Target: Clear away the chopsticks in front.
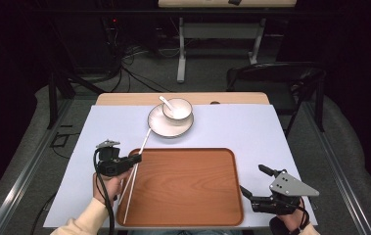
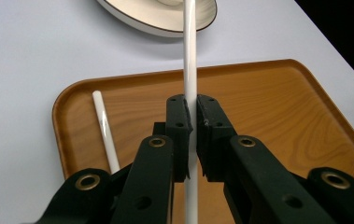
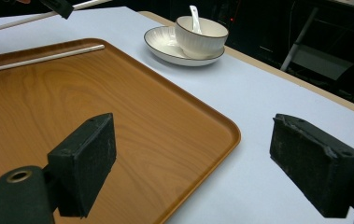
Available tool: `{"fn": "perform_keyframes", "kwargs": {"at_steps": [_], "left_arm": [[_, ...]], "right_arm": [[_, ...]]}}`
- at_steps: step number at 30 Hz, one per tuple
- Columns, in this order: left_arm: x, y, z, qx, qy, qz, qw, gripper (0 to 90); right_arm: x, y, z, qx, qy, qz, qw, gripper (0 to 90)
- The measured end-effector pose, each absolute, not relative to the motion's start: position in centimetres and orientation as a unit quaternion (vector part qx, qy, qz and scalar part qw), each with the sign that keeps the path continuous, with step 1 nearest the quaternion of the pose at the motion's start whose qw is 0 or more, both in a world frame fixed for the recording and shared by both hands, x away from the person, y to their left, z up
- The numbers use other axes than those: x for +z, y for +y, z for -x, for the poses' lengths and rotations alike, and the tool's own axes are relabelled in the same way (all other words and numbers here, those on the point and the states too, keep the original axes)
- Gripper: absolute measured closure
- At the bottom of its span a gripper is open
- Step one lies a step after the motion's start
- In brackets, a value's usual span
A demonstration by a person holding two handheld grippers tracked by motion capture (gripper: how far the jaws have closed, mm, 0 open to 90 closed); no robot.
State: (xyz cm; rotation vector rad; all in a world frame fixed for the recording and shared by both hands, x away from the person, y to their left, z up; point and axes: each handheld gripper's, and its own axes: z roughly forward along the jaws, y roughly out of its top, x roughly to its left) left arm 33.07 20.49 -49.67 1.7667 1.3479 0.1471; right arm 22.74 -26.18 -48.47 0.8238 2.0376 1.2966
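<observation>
High view: left gripper (image 1: 135,159) clamps one chopstick (image 1: 144,142) above the tray's (image 1: 188,196) left edge, its long axis roughly parallel to the second chopstick (image 1: 128,198) lying just beside; right gripper (image 1: 251,182) gapes empty

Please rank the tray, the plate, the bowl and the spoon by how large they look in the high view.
1. Tray
2. Plate
3. Bowl
4. Spoon, though part of it sits inside the bowl, so its full length is unsure.
</observation>
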Motion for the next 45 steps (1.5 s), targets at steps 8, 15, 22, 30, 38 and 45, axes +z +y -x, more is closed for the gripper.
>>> {"fn": "perform_keyframes", "kwargs": {"at_steps": [8,15,22,30,38,45], "left_arm": [[-51.1,20.9,-32.3,0.061,0.557,-0.707,0.432,84.4],[-52.6,21.2,-32.4,0.072,0.584,-0.699,0.406,84.3],[-53.6,21.3,-32.5,0.074,0.604,-0.694,0.385,84.3],[-54.1,21.3,-32.6,0.079,0.617,-0.693,0.363,84.3],[-54.4,21.5,-32.5,0.075,0.629,-0.688,0.353,84.3],[-54.8,21.6,-32.7,0.063,0.637,-0.686,0.345,84.1]], "right_arm": [[-48.5,-26.1,-22.7,0.485,0.766,-0.306,0.291,14.0],[-48.5,-26.2,-22.7,0.487,0.764,-0.307,0.291,13.9],[-48.5,-26.2,-22.7,0.487,0.766,-0.303,0.291,13.9],[-48.5,-26.2,-22.7,0.487,0.766,-0.304,0.29,13.9],[-48.4,-26.0,-22.7,0.486,0.767,-0.302,0.291,13.9],[-48.4,-26.1,-22.6,0.487,0.766,-0.302,0.292,14.0]]}}
